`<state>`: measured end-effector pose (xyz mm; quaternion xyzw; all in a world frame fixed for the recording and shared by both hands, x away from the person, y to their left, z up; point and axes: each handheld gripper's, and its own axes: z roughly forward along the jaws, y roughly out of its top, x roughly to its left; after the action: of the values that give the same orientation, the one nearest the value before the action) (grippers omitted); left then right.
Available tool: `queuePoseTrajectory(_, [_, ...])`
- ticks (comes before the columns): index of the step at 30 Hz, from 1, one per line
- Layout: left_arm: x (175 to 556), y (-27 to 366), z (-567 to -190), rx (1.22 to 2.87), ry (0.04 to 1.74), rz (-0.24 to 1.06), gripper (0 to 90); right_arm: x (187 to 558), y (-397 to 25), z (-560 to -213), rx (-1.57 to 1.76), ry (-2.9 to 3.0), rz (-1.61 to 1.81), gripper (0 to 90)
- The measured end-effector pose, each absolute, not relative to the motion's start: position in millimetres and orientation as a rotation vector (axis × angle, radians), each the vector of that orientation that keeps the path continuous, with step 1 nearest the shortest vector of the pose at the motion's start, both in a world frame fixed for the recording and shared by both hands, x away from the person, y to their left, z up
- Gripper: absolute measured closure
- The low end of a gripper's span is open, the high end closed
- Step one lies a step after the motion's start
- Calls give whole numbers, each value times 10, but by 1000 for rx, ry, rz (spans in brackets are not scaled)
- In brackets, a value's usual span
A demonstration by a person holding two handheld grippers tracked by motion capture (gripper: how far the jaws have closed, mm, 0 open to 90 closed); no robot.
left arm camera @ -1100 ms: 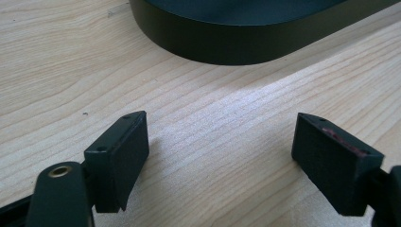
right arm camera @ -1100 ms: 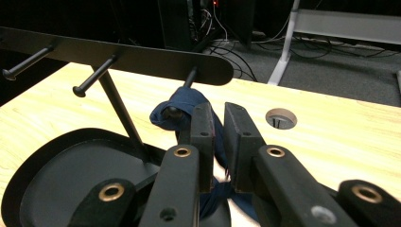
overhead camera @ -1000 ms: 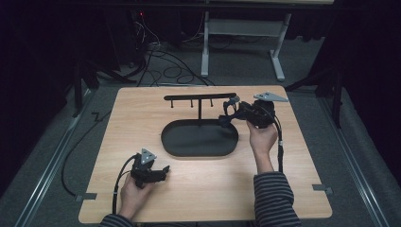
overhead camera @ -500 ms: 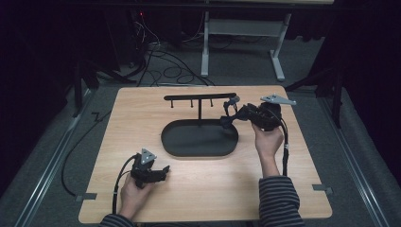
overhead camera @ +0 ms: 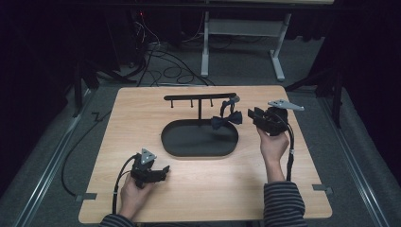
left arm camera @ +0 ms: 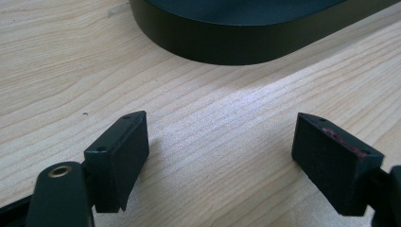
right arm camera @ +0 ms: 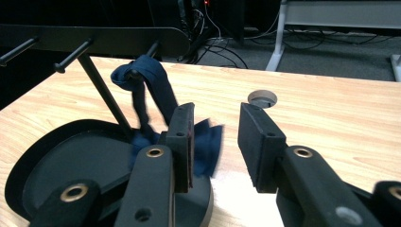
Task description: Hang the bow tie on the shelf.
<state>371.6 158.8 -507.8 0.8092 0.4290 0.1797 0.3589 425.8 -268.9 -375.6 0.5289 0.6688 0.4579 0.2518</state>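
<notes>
Bow tie hung on the stand, both grippers wide apart

From above, the dark blue bow tie (overhead camera: 227,118) hangs by its strap from the rightmost peg of the black stand (overhead camera: 199,97), over the oval tray (overhead camera: 198,146), at 9 o'clock of the right gripper (overhead camera: 255,117). The right gripper view adds that its jaws stand open, the tie just beyond the left one, not clamped. The left gripper (left arm camera: 220,156), at 7 o'clock of the tray, rests open on the table (left arm camera: 56,71).
</notes>
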Motion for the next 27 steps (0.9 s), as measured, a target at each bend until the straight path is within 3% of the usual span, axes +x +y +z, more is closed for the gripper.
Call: queuePoseTrajectory(27, [3716,1588,-5078,2088,1106,464,201,3934,-2848,-3824,1414,1813,1241,617])
